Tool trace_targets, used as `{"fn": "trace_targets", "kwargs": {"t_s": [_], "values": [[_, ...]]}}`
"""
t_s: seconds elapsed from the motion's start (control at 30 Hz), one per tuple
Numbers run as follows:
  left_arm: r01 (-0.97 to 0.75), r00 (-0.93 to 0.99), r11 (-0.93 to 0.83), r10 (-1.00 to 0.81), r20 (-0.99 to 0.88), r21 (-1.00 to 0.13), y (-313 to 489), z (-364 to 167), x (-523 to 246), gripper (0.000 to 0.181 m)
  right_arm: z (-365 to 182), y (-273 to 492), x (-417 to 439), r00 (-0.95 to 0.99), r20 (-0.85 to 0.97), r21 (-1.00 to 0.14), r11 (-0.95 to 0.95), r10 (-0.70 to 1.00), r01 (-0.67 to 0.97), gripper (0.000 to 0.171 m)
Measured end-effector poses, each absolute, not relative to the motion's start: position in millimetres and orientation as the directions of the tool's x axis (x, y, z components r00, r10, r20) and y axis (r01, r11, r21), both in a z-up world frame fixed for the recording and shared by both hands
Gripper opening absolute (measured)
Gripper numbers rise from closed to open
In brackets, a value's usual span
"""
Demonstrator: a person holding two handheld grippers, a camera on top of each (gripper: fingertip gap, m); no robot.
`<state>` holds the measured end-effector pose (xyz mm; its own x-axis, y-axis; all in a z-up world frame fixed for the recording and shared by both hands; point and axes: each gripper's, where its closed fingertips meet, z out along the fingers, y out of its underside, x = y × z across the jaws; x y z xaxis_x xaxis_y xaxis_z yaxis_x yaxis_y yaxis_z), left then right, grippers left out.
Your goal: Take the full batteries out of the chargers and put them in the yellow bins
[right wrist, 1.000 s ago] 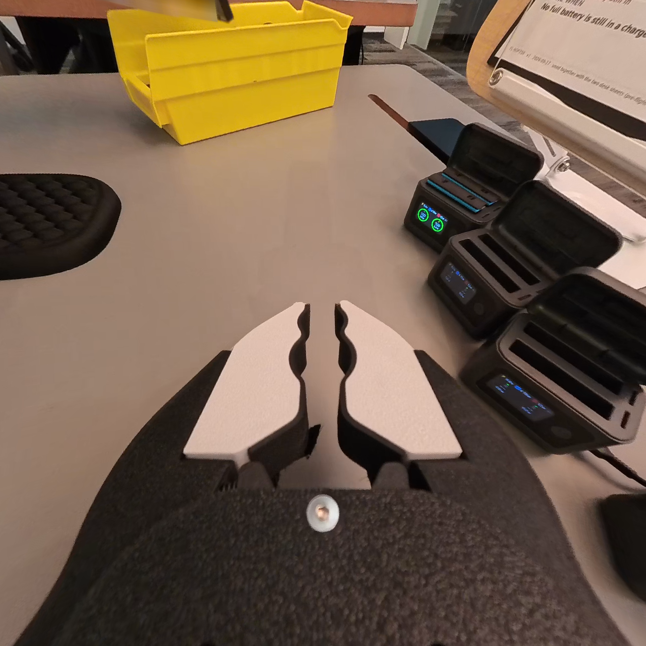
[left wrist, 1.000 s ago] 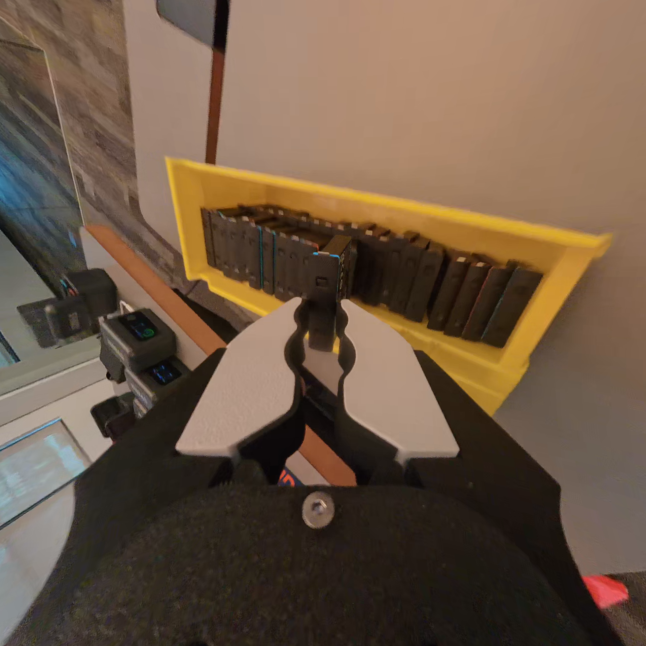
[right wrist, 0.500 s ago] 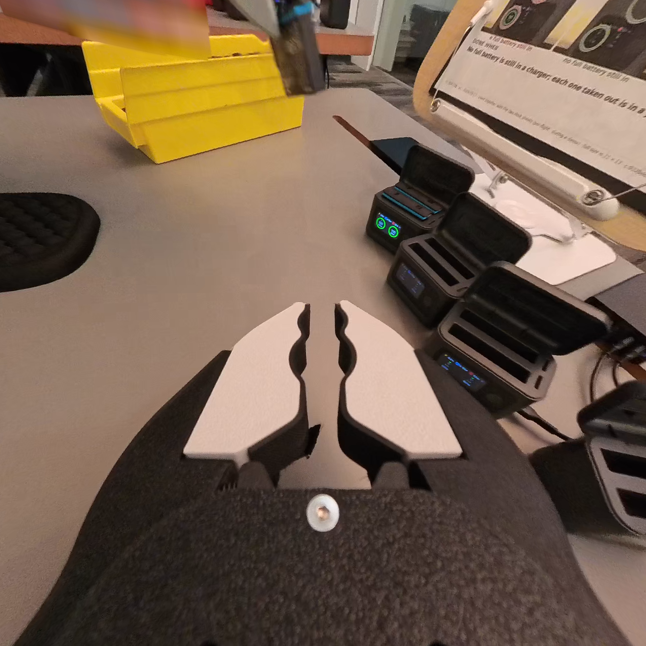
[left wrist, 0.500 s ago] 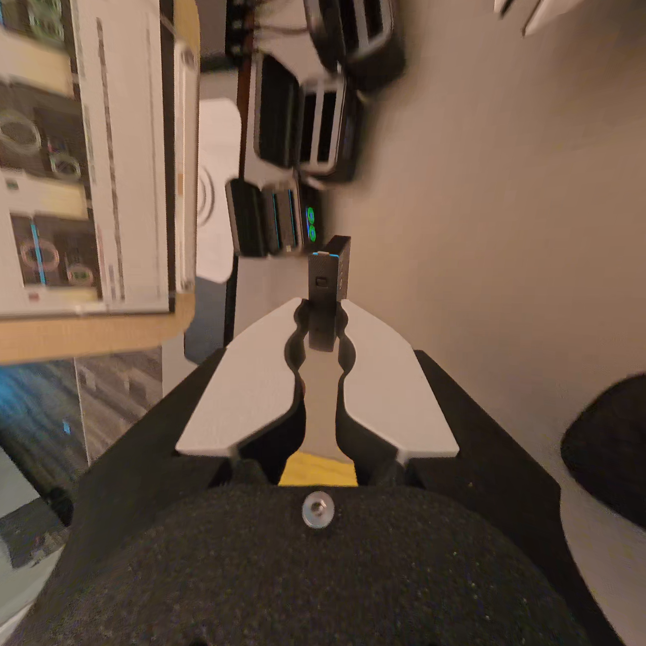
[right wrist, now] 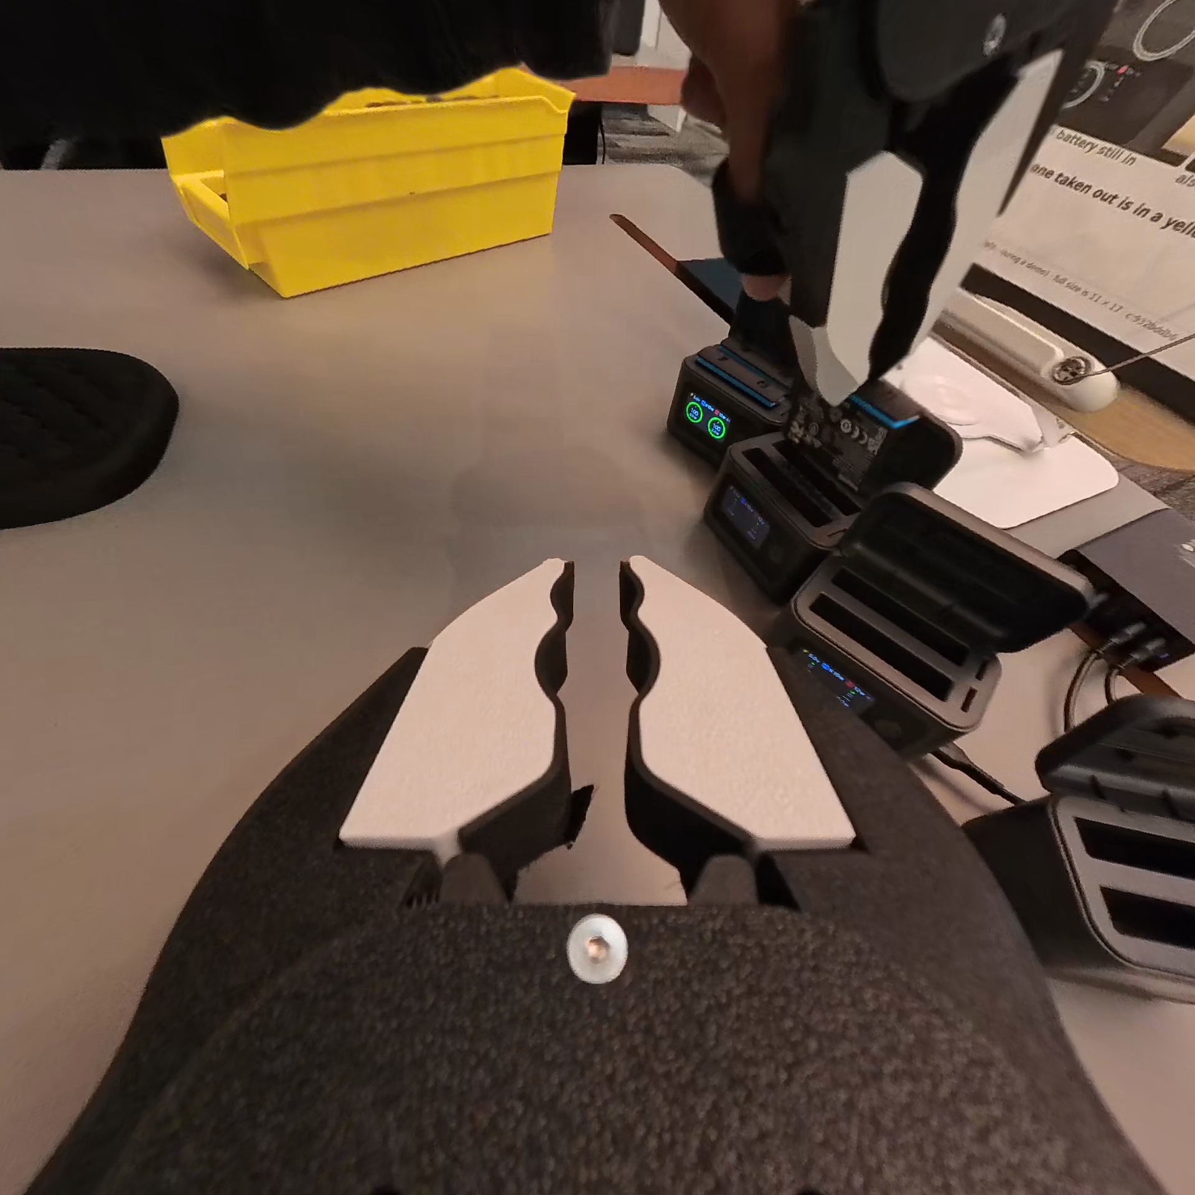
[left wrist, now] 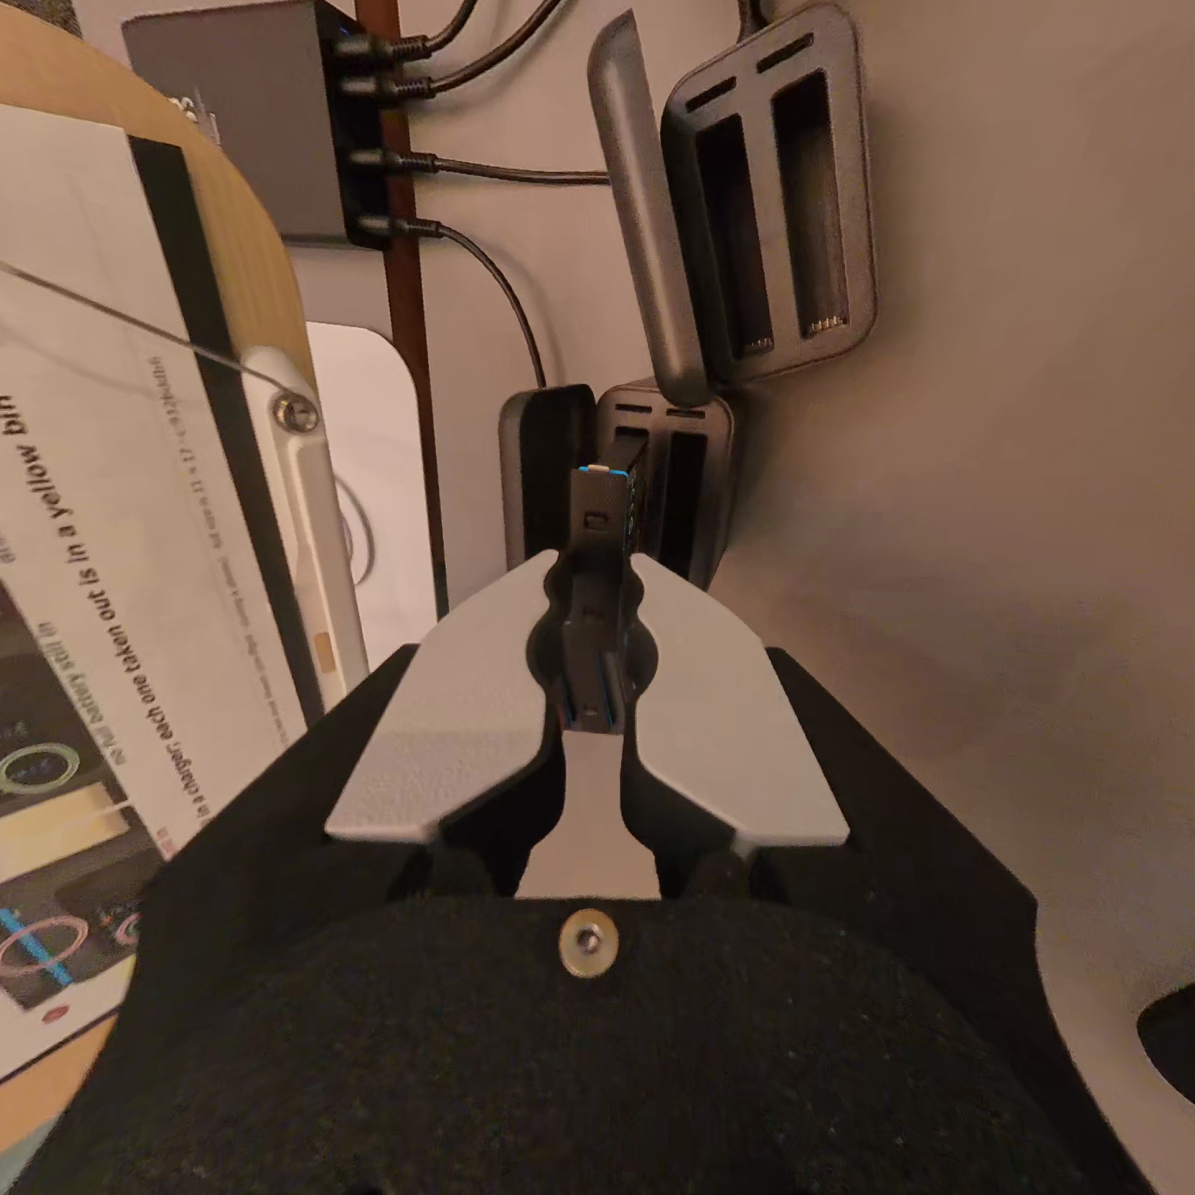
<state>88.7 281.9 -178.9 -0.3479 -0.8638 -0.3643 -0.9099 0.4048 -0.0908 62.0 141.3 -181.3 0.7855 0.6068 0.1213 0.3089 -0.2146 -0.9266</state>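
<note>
Left wrist view: left gripper clenched on a black battery with a blue end, held upright between the grey fingers and sticking out past their tips. Just beyond the tips, an open dark charger with its lid raised; battery end right at one of its slots, contact or not impossible to tell. Farther ahead of the fingers, a second open charger with two bare slots. Off to the left of the fingers, a grey power hub with cables plugged in, and a printed sheet on a wooden board. Right wrist view: right gripper grasping nothing, fingers close together with a narrow gap, hovering over the grey bench. Ahead and right of these fingers, a row of open chargers, the farthest showing two green rings on its screen. Left gripper also seen there from the side, coming down over that row with the battery. Far ahead and left of the fingers, yellow bin on the bench. Black textured pad far left.
</note>
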Motion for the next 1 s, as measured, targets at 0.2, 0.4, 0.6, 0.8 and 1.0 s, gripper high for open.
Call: {"fn": "trace_targets", "kwargs": {"t_s": [0.2,0.4,0.6,0.8,1.0], "values": [[-0.915,-0.361,0.399,-0.871,-0.332,-0.053,291,-191,92,0.015,-181,141,61,0.783,0.120,-0.927,-0.213,0.610,0.308,0.013],[-0.913,-0.375,0.404,-0.885,-0.274,-0.054,290,-191,94,0.015,-182,141,61,0.783,0.118,-0.927,-0.214,0.611,0.307,0.013],[-0.911,-0.381,0.406,-0.897,-0.226,-0.075,289,-193,93,0.015,-181,141,61,0.782,0.114,-0.929,-0.212,0.612,0.302,0.013],[-0.916,-0.371,0.395,-0.901,-0.225,-0.072,293,-202,90,0.016,-181,141,61,0.781,0.116,-0.929,-0.211,0.613,0.303,0.013],[-0.914,-0.393,0.406,-0.890,-0.233,-0.009,296,-205,86,0.016,-181,141,61,0.781,0.116,-0.929,-0.211,0.613,0.304,0.013]]}}
